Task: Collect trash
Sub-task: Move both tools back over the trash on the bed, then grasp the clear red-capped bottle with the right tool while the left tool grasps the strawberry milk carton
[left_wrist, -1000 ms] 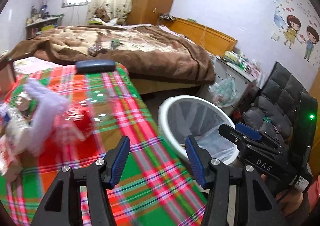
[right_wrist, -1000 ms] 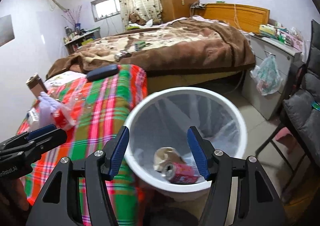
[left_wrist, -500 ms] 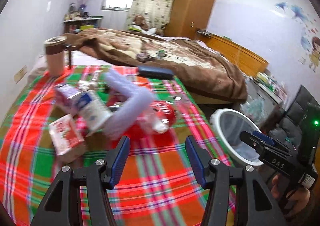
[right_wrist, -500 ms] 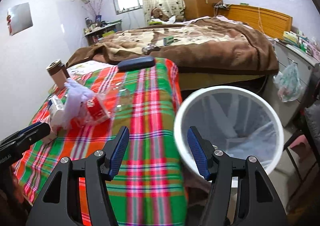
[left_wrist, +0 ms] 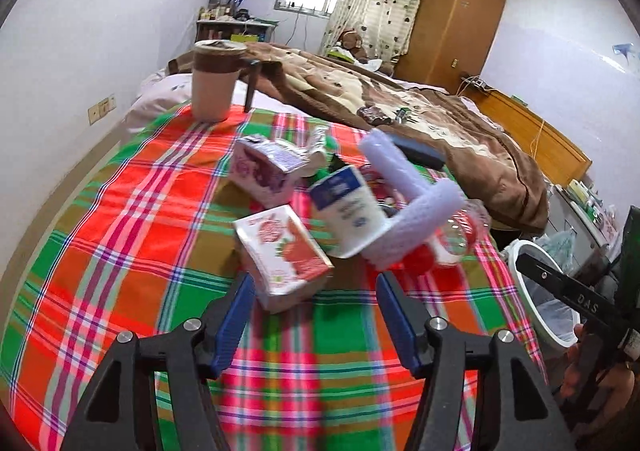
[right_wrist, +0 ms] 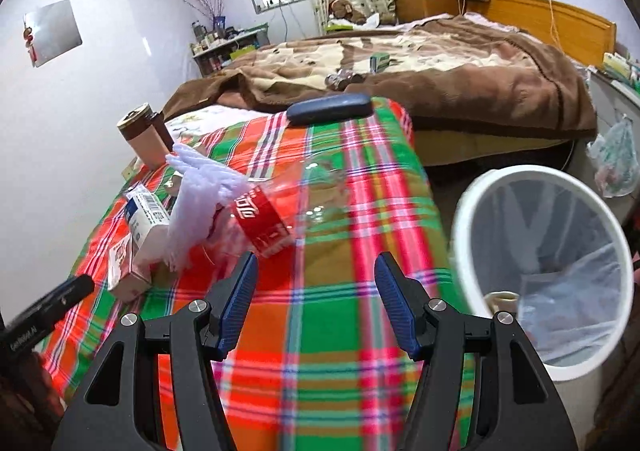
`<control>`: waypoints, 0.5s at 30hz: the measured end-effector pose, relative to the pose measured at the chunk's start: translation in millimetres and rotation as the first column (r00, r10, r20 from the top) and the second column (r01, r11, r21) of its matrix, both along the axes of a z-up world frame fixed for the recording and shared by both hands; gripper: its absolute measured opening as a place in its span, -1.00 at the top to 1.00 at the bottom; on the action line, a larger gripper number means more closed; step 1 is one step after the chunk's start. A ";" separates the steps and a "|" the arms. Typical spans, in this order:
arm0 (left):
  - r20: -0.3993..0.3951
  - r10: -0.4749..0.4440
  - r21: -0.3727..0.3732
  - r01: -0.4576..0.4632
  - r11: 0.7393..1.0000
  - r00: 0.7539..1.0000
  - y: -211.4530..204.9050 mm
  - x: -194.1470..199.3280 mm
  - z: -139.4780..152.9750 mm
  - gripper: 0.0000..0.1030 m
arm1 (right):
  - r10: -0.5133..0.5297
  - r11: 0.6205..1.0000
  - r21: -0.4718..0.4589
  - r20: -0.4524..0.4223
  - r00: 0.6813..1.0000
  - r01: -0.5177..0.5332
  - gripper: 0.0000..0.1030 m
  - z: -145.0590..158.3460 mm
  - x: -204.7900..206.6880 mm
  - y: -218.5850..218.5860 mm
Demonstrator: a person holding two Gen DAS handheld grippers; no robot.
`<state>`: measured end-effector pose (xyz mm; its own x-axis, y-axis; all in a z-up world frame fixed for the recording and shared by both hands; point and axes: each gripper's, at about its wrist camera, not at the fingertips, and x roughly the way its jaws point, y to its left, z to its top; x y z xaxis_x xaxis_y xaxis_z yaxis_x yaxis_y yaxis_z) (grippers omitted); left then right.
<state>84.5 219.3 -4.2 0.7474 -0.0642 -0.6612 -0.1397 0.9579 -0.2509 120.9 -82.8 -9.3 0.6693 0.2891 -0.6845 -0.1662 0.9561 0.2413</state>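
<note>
A heap of trash lies on the plaid tablecloth [left_wrist: 120, 235]: a red-and-white carton [left_wrist: 282, 253], a purple carton [left_wrist: 262, 171], a white cup with a blue label [left_wrist: 352, 211], a white foam net [left_wrist: 408, 207] and a clear bottle with a red label [right_wrist: 276, 215]. My left gripper [left_wrist: 314, 313] hovers just short of the red carton, its jaws opening with nothing between them. My right gripper [right_wrist: 314, 305] stands open and empty over the cloth, just short of the bottle. The white bin [right_wrist: 544, 263] with a clear liner sits right of the table.
A brown-lidded cup [left_wrist: 214, 83] stands at the table's far left corner and a dark blue case [right_wrist: 330, 109] lies at its far edge. A bed with a brown blanket [right_wrist: 420, 63] is behind. The other gripper [left_wrist: 568, 299] shows at the right in the left wrist view.
Both views swung left from the bin to the table. The trash heap now lies straight ahead of the left gripper, whose jaws have spread a little. The bin slid to the right gripper's right.
</note>
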 end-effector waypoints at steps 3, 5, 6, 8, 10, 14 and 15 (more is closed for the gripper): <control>-0.013 0.006 -0.020 -0.007 1.000 1.000 11.2 4.9 -6.2 -0.22 | 0.003 1.000 0.004 -0.016 1.000 -0.003 -0.20 -3.0 8.6 10.7; -0.020 0.007 -0.030 -0.008 1.000 1.000 14.0 8.8 -9.2 -0.22 | 0.004 1.000 0.005 -0.030 1.000 -0.004 -0.20 -4.6 15.6 17.0; -0.020 0.007 -0.033 -0.008 0.999 1.000 15.5 10.6 -10.1 -0.22 | -0.001 1.000 0.007 -0.045 0.999 0.001 -0.20 -6.1 20.2 19.1; -0.019 0.008 -0.043 -0.009 0.999 1.000 19.0 16.3 -13.5 -0.22 | -0.007 1.000 0.030 -0.062 0.998 0.009 -0.20 -7.1 26.5 20.3; -0.033 0.011 -0.057 -0.012 0.998 0.999 21.2 21.5 -16.9 -0.22 | -0.025 0.998 0.061 -0.080 0.996 0.030 -0.20 -8.5 34.7 20.2; -0.046 0.010 -0.062 -0.012 0.998 0.999 21.8 29.4 -20.6 -0.22 | -0.063 0.994 0.084 -0.117 0.991 0.073 -0.21 -12.1 49.9 23.7; -0.049 0.009 -0.067 -0.013 0.998 0.999 22.5 31.6 -22.1 -0.22 | -0.073 0.993 0.085 -0.132 0.989 0.084 -0.22 -13.3 53.4 23.9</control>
